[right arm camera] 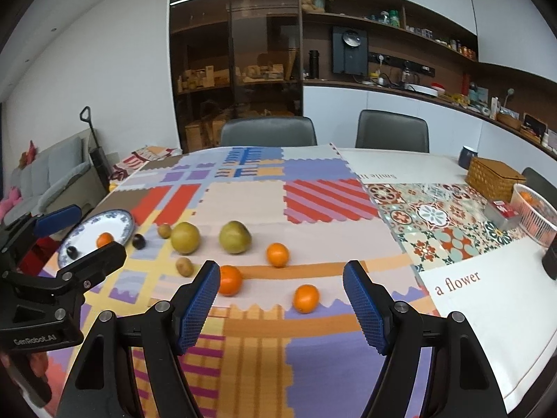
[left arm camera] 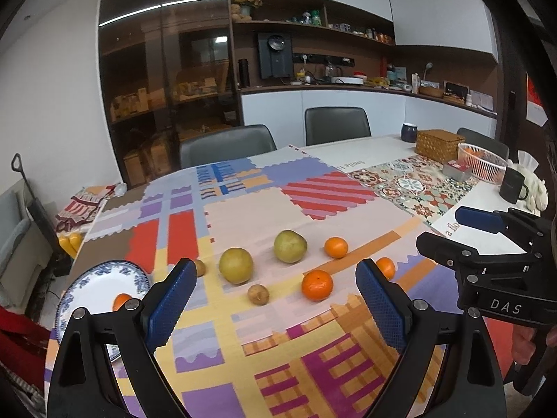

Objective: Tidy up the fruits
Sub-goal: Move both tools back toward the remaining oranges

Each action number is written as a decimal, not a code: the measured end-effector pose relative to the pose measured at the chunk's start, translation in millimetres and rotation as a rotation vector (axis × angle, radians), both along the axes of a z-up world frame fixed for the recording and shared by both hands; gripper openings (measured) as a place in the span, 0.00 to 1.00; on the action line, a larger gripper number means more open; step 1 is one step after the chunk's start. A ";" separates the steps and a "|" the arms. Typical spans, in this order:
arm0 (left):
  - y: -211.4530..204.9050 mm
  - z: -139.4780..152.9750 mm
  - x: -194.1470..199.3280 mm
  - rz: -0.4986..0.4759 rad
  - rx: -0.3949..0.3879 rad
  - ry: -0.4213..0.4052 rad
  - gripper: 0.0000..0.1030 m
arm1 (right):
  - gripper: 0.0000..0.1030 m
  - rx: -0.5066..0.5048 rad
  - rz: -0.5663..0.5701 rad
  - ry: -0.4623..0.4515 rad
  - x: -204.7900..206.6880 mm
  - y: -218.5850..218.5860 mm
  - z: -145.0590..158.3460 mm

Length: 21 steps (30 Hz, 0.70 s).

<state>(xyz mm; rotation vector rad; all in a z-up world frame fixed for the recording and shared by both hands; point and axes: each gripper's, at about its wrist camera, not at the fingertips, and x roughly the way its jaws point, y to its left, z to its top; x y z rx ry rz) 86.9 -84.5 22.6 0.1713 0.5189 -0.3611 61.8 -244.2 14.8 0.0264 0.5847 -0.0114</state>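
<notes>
Both the left hand-held gripper (left arm camera: 271,299) and right hand-held gripper (right arm camera: 282,299) hover agape and empty over the counter (right arm camera: 487,313), oranges (right arm camera: 229,280) and pears (right arm camera: 235,237) lying beside the blue-rimmed plate (right arm camera: 115,216), which holds one orange.

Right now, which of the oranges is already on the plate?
The small orange lying on the blue-patterned plate at the table's left edge. The other three oranges lie on the tablecloth.

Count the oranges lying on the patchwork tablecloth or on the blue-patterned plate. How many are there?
4. One on the plate; three on the cloth: far, middle, nearest. The white basket holds more orange fruit, uncountable.
</notes>
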 end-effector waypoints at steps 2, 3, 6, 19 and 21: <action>-5.3 -4.9 5.1 -0.014 0.006 0.007 0.91 | 0.71 0.000 -0.011 0.008 3.9 -3.8 -5.0; -7.8 -6.8 8.1 -0.019 0.010 0.010 0.91 | 0.71 0.004 -0.015 0.017 6.3 -6.5 -8.0; -16.5 -15.0 16.9 -0.037 0.024 0.023 0.91 | 0.72 0.011 -0.025 0.036 11.9 -12.9 -16.7; -44.6 -57.1 54.8 -0.096 0.073 0.129 0.85 | 0.71 0.065 -0.077 0.144 39.5 -35.7 -56.1; -47.0 -63.3 59.4 -0.103 0.075 0.153 0.83 | 0.71 0.081 -0.085 0.166 44.6 -38.9 -61.9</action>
